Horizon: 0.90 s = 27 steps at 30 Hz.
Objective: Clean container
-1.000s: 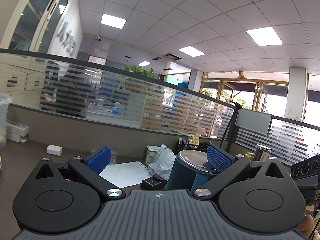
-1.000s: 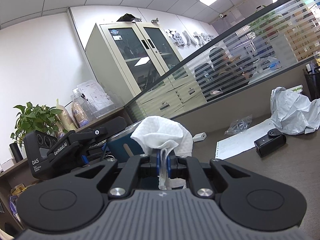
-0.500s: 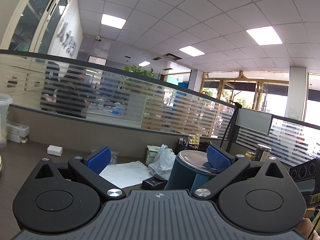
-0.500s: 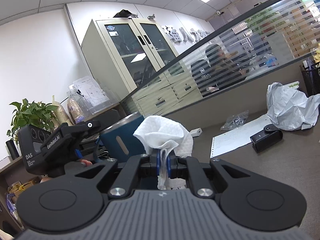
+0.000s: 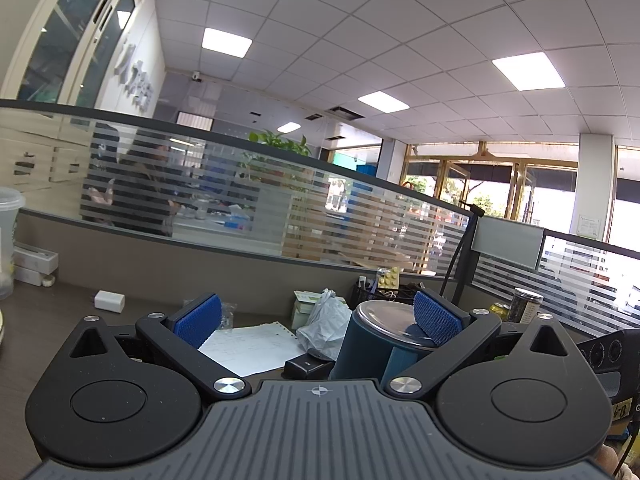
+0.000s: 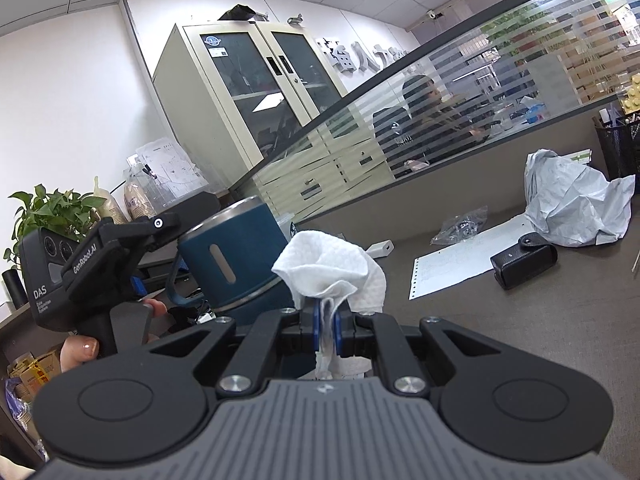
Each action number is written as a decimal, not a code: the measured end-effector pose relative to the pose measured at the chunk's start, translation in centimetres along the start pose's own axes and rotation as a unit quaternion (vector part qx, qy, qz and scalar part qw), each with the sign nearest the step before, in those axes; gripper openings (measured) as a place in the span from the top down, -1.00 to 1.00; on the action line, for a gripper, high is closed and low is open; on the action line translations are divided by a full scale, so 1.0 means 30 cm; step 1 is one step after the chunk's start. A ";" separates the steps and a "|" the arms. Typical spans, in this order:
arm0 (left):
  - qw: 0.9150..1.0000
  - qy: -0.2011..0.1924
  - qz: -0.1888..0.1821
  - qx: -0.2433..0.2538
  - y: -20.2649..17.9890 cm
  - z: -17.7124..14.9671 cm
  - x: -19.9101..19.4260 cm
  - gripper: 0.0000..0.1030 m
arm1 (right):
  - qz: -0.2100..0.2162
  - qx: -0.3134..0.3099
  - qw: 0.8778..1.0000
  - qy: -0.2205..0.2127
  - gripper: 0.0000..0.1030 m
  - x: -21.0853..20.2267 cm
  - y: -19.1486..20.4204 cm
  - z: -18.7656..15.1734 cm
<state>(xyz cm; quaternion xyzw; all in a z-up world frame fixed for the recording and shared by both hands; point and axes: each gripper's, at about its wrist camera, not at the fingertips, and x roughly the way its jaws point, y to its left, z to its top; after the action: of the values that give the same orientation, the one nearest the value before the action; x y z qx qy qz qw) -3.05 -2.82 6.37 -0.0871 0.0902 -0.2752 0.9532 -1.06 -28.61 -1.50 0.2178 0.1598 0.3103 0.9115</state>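
Observation:
A dark blue mug (image 6: 232,252) with a steel rim and a handle sits just left of and behind the white tissue (image 6: 328,268). My right gripper (image 6: 328,320) is shut on that crumpled tissue, which bulges above the blue pads. In the left wrist view the mug (image 5: 372,344) shows its silvery top and lies against the right pad (image 5: 436,320). My left gripper (image 5: 316,316) is open, its left pad well clear of the mug. A hand holds the left gripper's black housing (image 6: 76,272). The mug's base is hidden.
On the brown desk (image 6: 520,340) lie a printed sheet (image 6: 452,268), a black case (image 6: 524,258), a crumpled white bag (image 6: 576,208) and a white adapter (image 5: 109,301). A mesh pen holder (image 6: 620,144) and jars (image 5: 524,306) stand by the striped glass partition (image 5: 280,216).
In the right wrist view the mug and the left gripper now show more fully and higher beside the tissue. The left wrist view is unchanged.

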 end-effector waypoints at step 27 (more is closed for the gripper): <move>1.000 0.002 0.002 0.005 0.003 -0.001 -0.005 -1.00 | 0.063 -0.097 0.991 0.062 0.77 -0.018 0.069 -0.028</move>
<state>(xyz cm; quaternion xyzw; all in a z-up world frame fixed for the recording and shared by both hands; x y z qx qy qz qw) -3.13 -2.66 6.34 -0.0819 0.0905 -0.2739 0.9540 -2.86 -27.23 -1.12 0.1186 0.1709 0.3942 0.8952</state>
